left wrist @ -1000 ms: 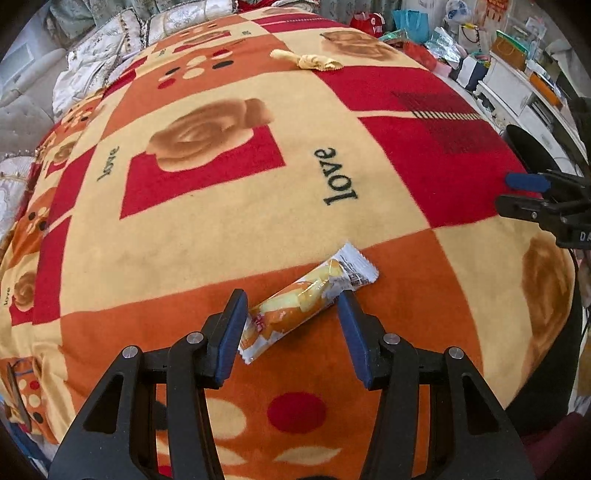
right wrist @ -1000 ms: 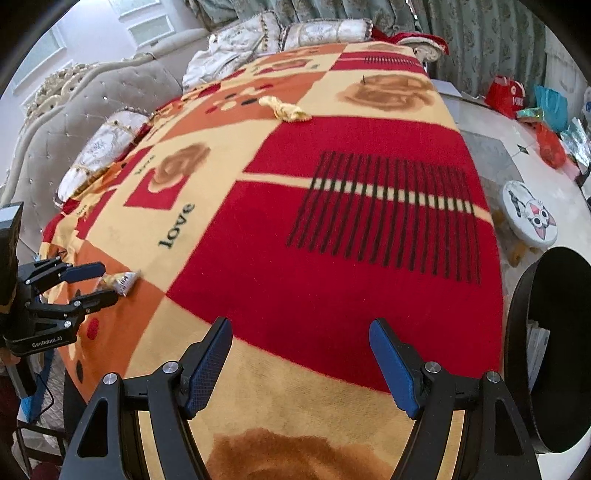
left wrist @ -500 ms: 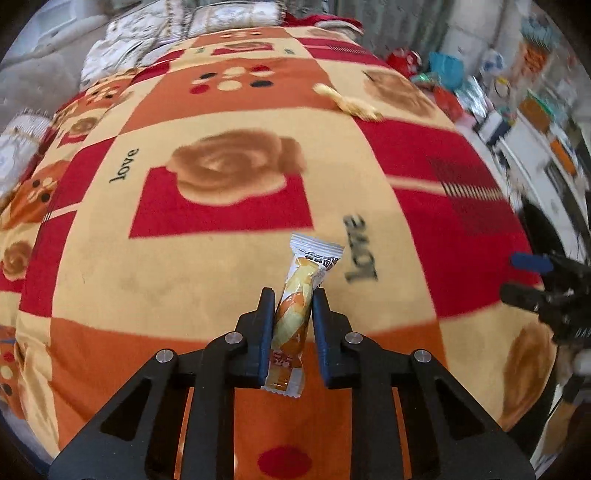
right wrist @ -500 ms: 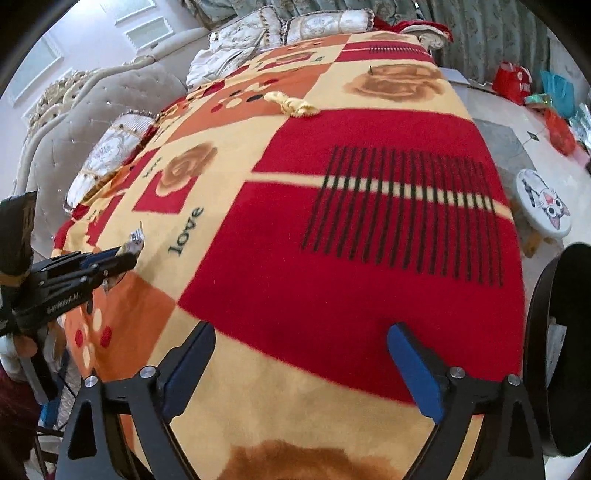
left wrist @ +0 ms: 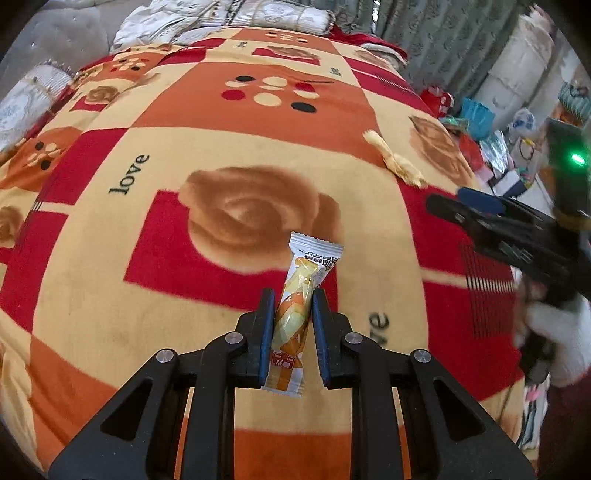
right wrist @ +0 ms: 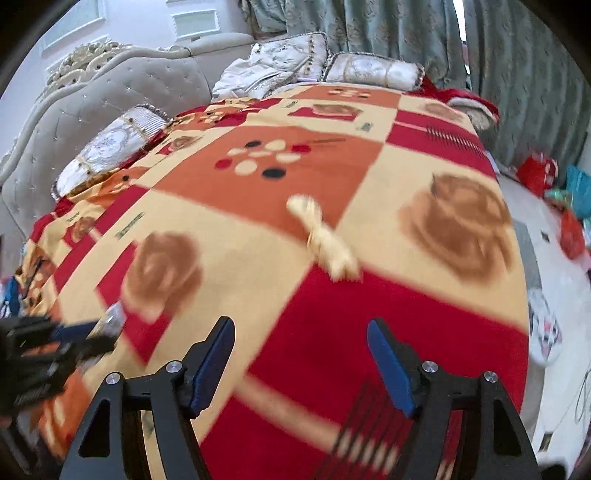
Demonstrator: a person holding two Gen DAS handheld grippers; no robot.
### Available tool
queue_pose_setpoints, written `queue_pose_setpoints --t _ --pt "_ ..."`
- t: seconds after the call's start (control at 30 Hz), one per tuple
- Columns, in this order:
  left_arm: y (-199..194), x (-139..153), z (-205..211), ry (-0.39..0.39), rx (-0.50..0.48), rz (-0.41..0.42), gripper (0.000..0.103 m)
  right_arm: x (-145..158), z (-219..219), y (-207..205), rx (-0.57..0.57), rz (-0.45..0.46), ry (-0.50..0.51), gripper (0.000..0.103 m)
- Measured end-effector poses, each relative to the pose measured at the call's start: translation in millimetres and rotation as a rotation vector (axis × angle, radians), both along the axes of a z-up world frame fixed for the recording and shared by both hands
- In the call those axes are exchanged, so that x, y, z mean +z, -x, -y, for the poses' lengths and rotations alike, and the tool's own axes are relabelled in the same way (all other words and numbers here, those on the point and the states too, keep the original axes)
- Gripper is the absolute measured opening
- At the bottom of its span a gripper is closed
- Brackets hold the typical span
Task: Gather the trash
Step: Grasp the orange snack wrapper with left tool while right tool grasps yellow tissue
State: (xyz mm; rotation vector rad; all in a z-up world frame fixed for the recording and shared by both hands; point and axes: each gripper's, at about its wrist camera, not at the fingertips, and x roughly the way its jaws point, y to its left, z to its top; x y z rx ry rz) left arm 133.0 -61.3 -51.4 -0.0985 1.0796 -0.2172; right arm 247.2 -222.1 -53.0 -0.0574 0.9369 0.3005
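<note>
My left gripper (left wrist: pixel 291 314) is shut on a yellow-orange snack wrapper (left wrist: pixel 295 317), held upright above the patterned blanket (left wrist: pixel 147 240); its crimped silver end sticks out past the fingertips. A crumpled pale yellow wrapper (left wrist: pixel 397 164) lies on the blanket farther back right; the right wrist view shows this wrapper (right wrist: pixel 327 242) blurred, ahead of my right gripper (right wrist: pixel 301 341). The right gripper's jaws are closing with nothing between them, well short of the yellow wrapper. From the left wrist view the right gripper (left wrist: pixel 469 205) reaches in from the right, held by a white-gloved hand (left wrist: pixel 561 332).
The blanket covers a bed with pillows (right wrist: pixel 110 147) and a tufted headboard (right wrist: pixel 110 92) at the far end. Bags and clutter (left wrist: pixel 476 118) lie on the floor to the right, with curtains (right wrist: pixel 406 33) behind. The left gripper (right wrist: pixel 55 339) shows blurred at the right wrist view's left edge.
My left gripper closed on the snack wrapper, lifted it off the blanket and rolled it upright. My right gripper swept forward over the bed toward the crumpled yellow wrapper.
</note>
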Motion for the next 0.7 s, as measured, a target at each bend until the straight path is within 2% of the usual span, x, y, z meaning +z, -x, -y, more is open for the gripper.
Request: queue_pose_setpoints --t 0.13,0.2,0.23,0.27,0.3,0.37,0.43,0.53,0.7 --pt "-14.6 1.2 -1.5 -0.002 0.012 0.005 0.018 -11.3 -4.4 -40.4 -0.003 -0.017 0.032 0.071" --pt "-18.7 -0.3 -1.3 -0.002 0.013 0.002 0.018 -19.4 -6.7 -56.6 0.008 -0.041 0.034 0.053" --pt "-20.8 -1.6 -1.4 -0.001 0.014 -0.001 0.018 -23.9 -6.8 -62.0 0.013 -0.059 0.028 0.040" --pt "-22.4 -3.1 -1.4 0.001 0.016 -0.004 0.018 -30.9 -7.2 -67.6 0.015 -0.086 0.032 0.035" --pt "-23.3 -4.5 -1.3 0.005 0.016 -0.008 0.018 -31.2 -7.2 -66.2 0.015 -0.070 0.042 0.033" --pt "-23.9 -5.5 -0.4 0.007 0.013 -0.011 0.018 -27.8 -6.8 -60.0 0.025 -0.064 0.029 0.018" --pt "-21.5 -5.1 2.1 0.007 0.008 -0.010 0.018 -19.3 -3.8 -47.1 0.034 -0.059 -0.012 0.017" --pt "-13.9 -2.0 8.6 0.016 -0.005 -0.003 0.018 -6.2 -4.5 -14.5 0.070 -0.044 -0.018 0.016" --pt "9.5 3.2 23.2 0.022 -0.035 0.001 0.018 7.7 7.7 58.9 0.072 -0.054 -0.079 0.016"
